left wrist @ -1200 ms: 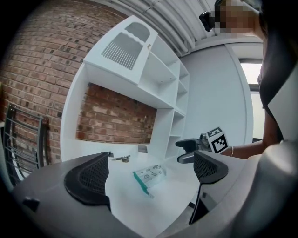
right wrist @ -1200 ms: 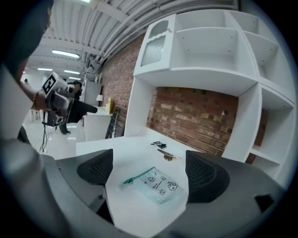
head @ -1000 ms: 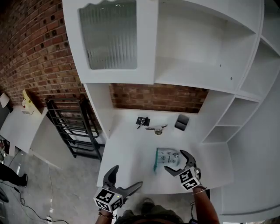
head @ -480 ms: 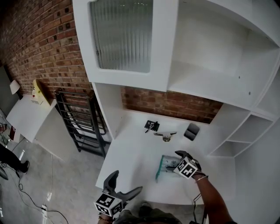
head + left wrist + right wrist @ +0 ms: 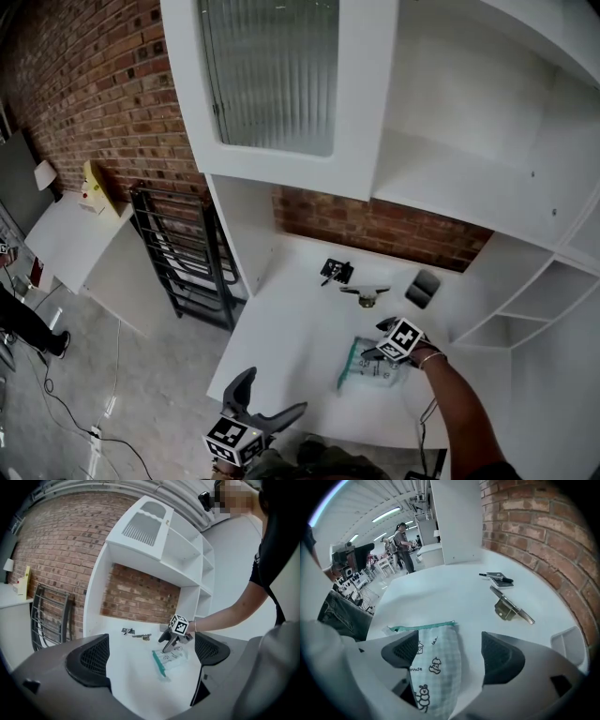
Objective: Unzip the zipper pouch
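Head view: the left gripper (image 5: 272,394) hangs spread and empty at the worktop's (image 5: 291,328) near edge; right of it the zipper pouch (image 5: 367,367) lies flat, apparently closed.
The right gripper (image 5: 377,343), jaws apart though just narrowing, straddles the pouch's checked cloth without pinching. Closing here could bunch fabric, miss the teal zipper (image 5: 423,626) and drag the unheld pouch. Smooth white worktop; white shelving (image 5: 450,169), brick wall (image 5: 375,225) behind.

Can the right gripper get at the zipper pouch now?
Probably yes: the right gripper is right over the pouch, whose end lies between its fingers; these have just been closing but stand apart. Nothing blocks it.
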### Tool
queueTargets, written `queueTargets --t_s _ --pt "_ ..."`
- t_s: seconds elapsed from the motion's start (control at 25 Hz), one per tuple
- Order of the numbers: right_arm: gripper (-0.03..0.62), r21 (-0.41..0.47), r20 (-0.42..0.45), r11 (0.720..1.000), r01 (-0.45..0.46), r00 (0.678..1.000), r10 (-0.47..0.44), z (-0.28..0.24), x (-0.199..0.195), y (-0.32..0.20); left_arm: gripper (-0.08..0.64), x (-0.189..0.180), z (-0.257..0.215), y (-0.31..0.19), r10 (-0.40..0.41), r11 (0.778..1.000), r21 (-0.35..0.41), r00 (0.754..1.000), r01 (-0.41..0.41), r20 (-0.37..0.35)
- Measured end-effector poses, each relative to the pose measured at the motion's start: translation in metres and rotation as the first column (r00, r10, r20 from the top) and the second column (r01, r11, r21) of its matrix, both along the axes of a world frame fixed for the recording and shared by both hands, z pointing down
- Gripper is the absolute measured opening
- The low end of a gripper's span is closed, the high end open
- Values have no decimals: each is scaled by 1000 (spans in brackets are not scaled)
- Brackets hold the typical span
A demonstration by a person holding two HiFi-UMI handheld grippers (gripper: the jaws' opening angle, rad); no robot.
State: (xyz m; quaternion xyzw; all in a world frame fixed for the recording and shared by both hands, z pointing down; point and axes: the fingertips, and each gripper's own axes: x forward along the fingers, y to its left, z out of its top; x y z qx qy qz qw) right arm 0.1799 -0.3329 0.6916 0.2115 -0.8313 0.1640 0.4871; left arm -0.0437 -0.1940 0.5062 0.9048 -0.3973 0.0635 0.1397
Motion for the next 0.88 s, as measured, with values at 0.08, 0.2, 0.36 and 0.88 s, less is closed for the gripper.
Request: queueTargets --t_s 0.08,0.2,0.36,0.88 --pt "417 -32 -12 999 12 1000 -12 9 -2 -3 568 -2 3 1 -13 1000 -16 1000 13 4" --pt "394 -74 -38 997 17 999 -20 25 0 -6 568 -5 5 3 -30 999 -29 1000 30 7" --pt "368 -119 -32 993 3 999 -7 35 -2 -9 568 -8 6 4 -41 999 -26 999 41 16" --pt "213 -87 12 995 -46 999 47 36 -11 2 566 -5 6 4 -37 999 -29 999 38 17"
